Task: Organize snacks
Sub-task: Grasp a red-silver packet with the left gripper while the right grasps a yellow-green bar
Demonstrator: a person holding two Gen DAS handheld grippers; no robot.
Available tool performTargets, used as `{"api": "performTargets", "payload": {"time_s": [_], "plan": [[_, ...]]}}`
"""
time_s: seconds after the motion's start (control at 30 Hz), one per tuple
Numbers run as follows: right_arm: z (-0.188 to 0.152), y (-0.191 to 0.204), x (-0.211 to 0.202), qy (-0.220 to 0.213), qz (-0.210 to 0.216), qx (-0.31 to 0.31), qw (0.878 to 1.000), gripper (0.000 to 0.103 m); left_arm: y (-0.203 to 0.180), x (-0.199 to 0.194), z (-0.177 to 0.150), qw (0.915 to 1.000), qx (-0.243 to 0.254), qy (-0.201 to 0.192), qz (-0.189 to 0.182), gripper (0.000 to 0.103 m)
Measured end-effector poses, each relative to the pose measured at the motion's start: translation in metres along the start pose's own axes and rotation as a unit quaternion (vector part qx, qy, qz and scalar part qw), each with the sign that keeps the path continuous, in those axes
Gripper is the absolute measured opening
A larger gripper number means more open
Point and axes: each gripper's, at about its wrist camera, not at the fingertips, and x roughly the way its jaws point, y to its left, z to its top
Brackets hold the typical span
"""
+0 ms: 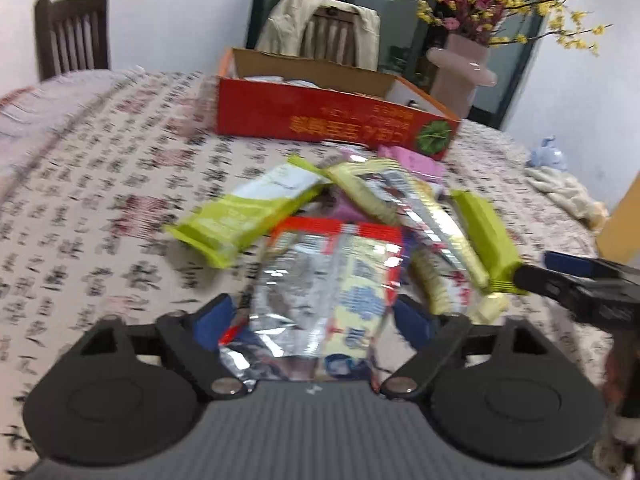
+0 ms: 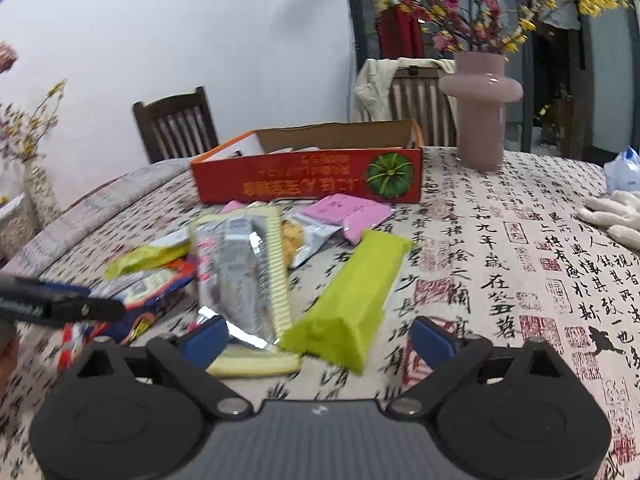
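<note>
We note a table (image 2: 500, 248) under a calligraphy-print cloth. A pink vase (image 2: 480, 108) of flowering branches (image 2: 500, 4) stands near its far edge. Two wooden chairs (image 2: 176, 124) stand beyond; one carries a beige jacket (image 1: 320, 20). White gloves (image 2: 612, 216) lie at the right edge.

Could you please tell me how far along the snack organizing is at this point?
Early. The orange box seems to hold a few items, though its contents are unclear. Both grippers are open: the left gripper straddles a silver-and-red packet, the right gripper a green bar. The pile, including the pink packet, remains on the tablecloth.
</note>
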Motion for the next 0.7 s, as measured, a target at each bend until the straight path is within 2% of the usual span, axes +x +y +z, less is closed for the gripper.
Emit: {"api": "performTargets", "payload": {"time_s": [0.1, 0.2, 0.27, 0.33, 0.4, 0.47, 0.57, 0.7], "plan": [[0.008, -0.01, 0.014, 0.005, -0.005, 0.023, 1.0, 0.09, -0.015, 0.004, -0.004, 0.9988, 0.026, 0.005, -0.042, 0.086], [0.018, -0.016, 0.032, 0.011, -0.018, 0.029, 0.999, 0.084, -0.019, 0.014, -0.001, 0.9988, 0.022, 0.015, -0.042, 0.085], [0.025, -0.017, 0.045, 0.021, -0.025, 0.025, 0.999, 0.079, -0.02, 0.019, 0.001, 0.9995, 0.019, 0.013, -0.021, 0.079], [0.031, -0.018, 0.058, 0.031, -0.024, 0.023, 0.999, 0.078, -0.02, 0.02, 0.003, 0.9997, 0.017, 0.011, -0.017, 0.066], [0.034, -0.018, 0.067, 0.038, -0.027, 0.019, 0.999, 0.069, -0.018, 0.019, 0.002, 0.9997, 0.012, 0.007, -0.022, 0.058], [0.032, -0.015, 0.071, 0.039, -0.04, 0.006, 0.998, 0.051, -0.016, 0.017, 0.002, 0.9996, 0.006, 0.008, -0.028, 0.056], [0.027, -0.013, 0.067, 0.036, -0.055, -0.02, 0.998, 0.041, -0.012, 0.008, 0.0, 0.9995, 0.0, 0.008, -0.03, 0.054], [0.021, -0.015, 0.047, 0.029, -0.055, -0.025, 0.998, 0.033, -0.015, -0.016, -0.003, 0.9993, 0.001, -0.017, -0.032, 0.054]]}}
